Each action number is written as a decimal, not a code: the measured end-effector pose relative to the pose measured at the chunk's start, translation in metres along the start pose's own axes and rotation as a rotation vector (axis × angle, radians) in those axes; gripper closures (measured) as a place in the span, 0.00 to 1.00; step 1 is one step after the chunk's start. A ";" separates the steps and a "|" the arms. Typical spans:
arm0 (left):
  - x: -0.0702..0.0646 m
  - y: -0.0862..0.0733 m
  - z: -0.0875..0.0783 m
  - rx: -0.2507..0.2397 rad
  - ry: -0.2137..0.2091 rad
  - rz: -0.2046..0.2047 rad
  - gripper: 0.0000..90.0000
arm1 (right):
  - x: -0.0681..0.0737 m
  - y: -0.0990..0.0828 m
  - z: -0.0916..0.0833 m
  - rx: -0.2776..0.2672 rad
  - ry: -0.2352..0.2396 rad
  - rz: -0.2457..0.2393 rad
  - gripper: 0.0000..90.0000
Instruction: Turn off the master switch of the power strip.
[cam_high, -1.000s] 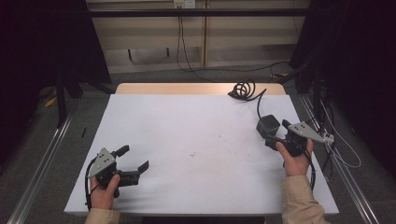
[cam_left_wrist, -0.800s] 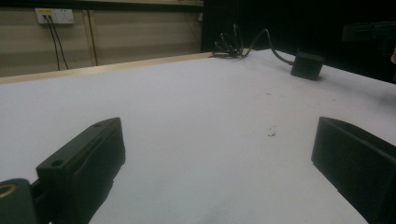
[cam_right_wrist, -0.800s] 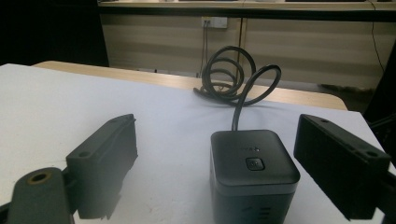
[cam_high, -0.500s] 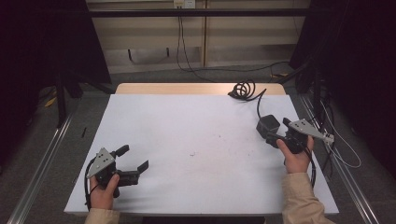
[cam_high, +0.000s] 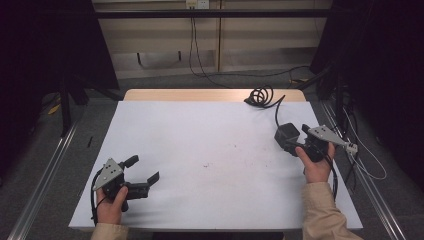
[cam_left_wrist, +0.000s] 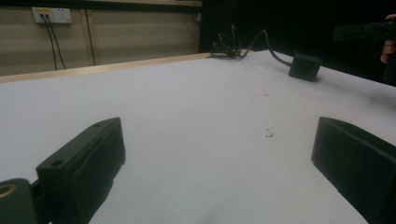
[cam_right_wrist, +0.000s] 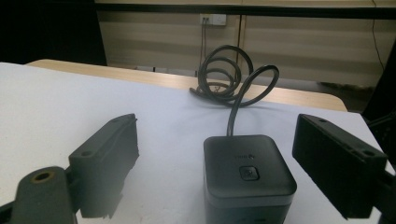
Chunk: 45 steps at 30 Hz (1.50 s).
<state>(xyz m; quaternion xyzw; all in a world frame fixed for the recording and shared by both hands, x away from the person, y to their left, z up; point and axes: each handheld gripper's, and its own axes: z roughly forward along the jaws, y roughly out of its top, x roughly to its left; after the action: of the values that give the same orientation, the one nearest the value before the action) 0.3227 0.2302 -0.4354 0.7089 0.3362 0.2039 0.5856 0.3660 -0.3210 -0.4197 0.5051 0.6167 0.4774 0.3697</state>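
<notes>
We are looking at a small black box (cam_right_wrist: 249, 175) with rounded corners, sitting on the white tabletop (cam_high: 210, 150) near its right edge. On top of the box there is a small square button, and just above it a faint line of writing that is too small for us to read. A black cable (cam_right_wrist: 229, 81) runs from the back of the box and curls into loose coils at the far edge, where a strip of bare wood shows beyond the white surface.

Our right gripper (cam_right_wrist: 224, 163) hovers right over the box, jaws spread wide, one on each side and neither touching it. In the high view the right hand (cam_high: 316, 165) holds that gripper just beside the box.

Over at the near left corner, our left gripper (cam_high: 141, 172) sits low above the tabletop, jaws wide apart with only bare white surface between them, well apart from the box.

On the far wall we spot a white power socket (cam_right_wrist: 212, 19) with leads plugged in.
</notes>
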 end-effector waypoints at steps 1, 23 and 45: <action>0.000 0.000 0.000 0.000 0.000 0.000 0.03 | 0.000 0.001 0.000 0.001 0.000 0.001 0.15; 0.000 0.000 0.000 -0.003 -0.001 -0.002 0.03 | -0.003 0.008 0.008 0.014 -0.003 -0.001 0.23; 0.000 0.000 0.001 -0.004 0.000 -0.001 0.03 | -0.007 0.012 0.013 0.025 0.007 0.002 0.36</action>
<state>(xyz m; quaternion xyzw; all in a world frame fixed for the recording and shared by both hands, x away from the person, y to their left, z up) 0.3234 0.2299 -0.4354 0.7076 0.3361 0.2045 0.5870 0.3828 -0.3245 -0.4119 0.5086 0.6232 0.4719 0.3609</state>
